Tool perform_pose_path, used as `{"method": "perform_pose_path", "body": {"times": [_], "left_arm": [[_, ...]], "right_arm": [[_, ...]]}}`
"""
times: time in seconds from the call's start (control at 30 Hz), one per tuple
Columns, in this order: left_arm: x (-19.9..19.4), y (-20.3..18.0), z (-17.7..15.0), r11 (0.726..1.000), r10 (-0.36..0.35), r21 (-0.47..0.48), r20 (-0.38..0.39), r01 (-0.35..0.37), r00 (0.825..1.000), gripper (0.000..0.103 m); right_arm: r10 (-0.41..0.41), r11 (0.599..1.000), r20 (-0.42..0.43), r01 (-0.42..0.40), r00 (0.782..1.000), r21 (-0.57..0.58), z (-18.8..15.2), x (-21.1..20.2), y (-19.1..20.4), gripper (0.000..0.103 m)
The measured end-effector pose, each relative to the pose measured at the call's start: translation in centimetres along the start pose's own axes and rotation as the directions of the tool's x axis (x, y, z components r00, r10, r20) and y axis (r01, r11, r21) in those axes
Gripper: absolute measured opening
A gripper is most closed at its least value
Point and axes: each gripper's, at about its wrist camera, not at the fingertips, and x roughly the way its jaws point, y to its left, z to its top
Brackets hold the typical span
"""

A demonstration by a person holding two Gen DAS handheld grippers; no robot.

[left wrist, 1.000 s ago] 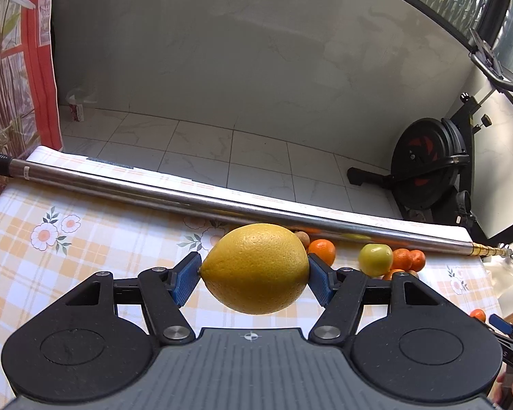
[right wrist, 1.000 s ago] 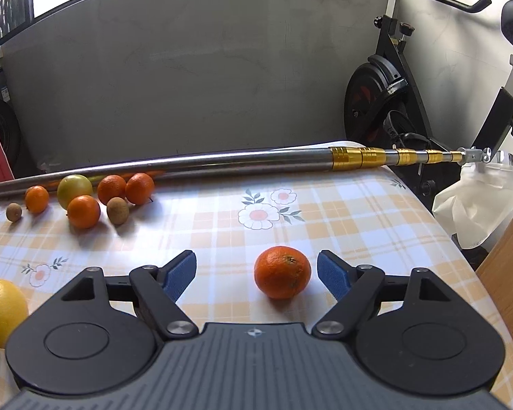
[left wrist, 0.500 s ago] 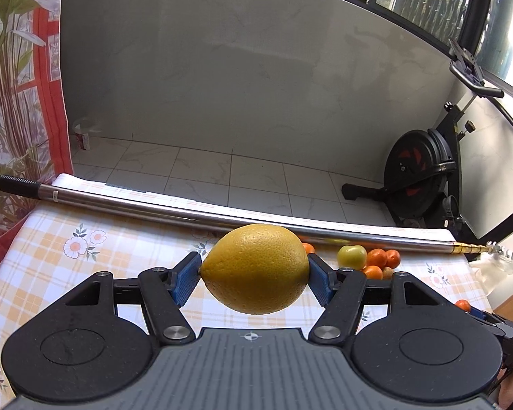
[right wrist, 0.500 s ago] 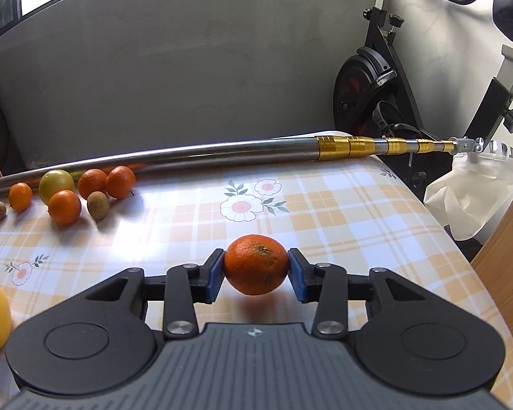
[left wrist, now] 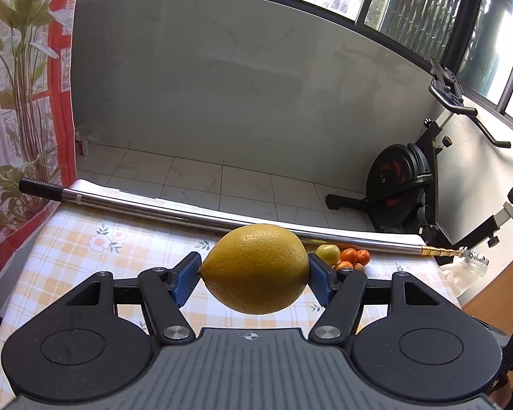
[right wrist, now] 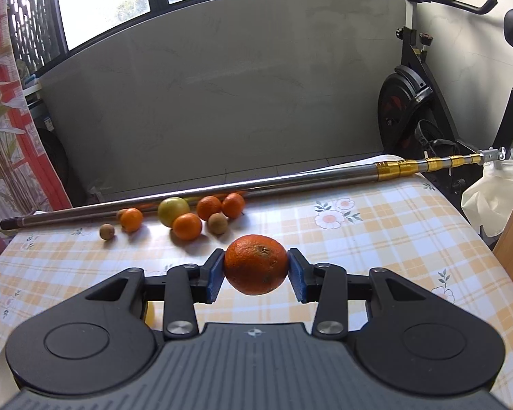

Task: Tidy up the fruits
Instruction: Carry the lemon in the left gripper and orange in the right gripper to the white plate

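A long steel telescopic pole with gold-coloured end sections [right wrist: 222,189] is being seen lying along the far edge of the checked, flower-printed tablecloth [right wrist: 376,239]. A large yellow lemon [left wrist: 255,268] is being gripped above it by the left gripper [left wrist: 255,275], held level. A round orange mandarin [right wrist: 255,264] is being clamped in the right gripper [right wrist: 255,275] — raised too. Only the right view is showing the small fruit cluster [right wrist: 184,215] fully — mandarins, one greenish fruit, brown ones.
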Motion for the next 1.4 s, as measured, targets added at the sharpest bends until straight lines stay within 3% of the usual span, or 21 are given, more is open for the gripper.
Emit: {"method": "perform_pose_path", "body": {"times": [0.2,0.4,0.8,1.4], "left_arm": [[-3.0,1.3,-1.6,1.0,0.019,0.005,0.002,-0.019,1.0,0.069],[-3.6,3.1,-4.2,1.0,0.025,0.021,-0.06,-0.024,0.998,0.069],[-1.0,4.0,-10.2,0.999,-0.009,0.051,-0.191,0.019,0.981,0.069],[2.7,1.6,-16.5,0.981,-0.089,0.137,-0.324,0.14,0.942,0.069]], "right_arm": [[0.077,0.997,0.022,-0.077,0.997,0.003,-0.5,-3.4,3.5,0.042],[0.139,0.99,0.023,-0.138,0.99,-0.009,-1.8,-5.4,6.9,0.042],[0.192,0.946,-0.024,-0.191,0.981,-0.263,-7.8,-7.3,14.3,0.042],[0.233,0.917,-0.219,-0.289,0.948,-0.275,-13.1,-4.6,15.8,0.042]]}}
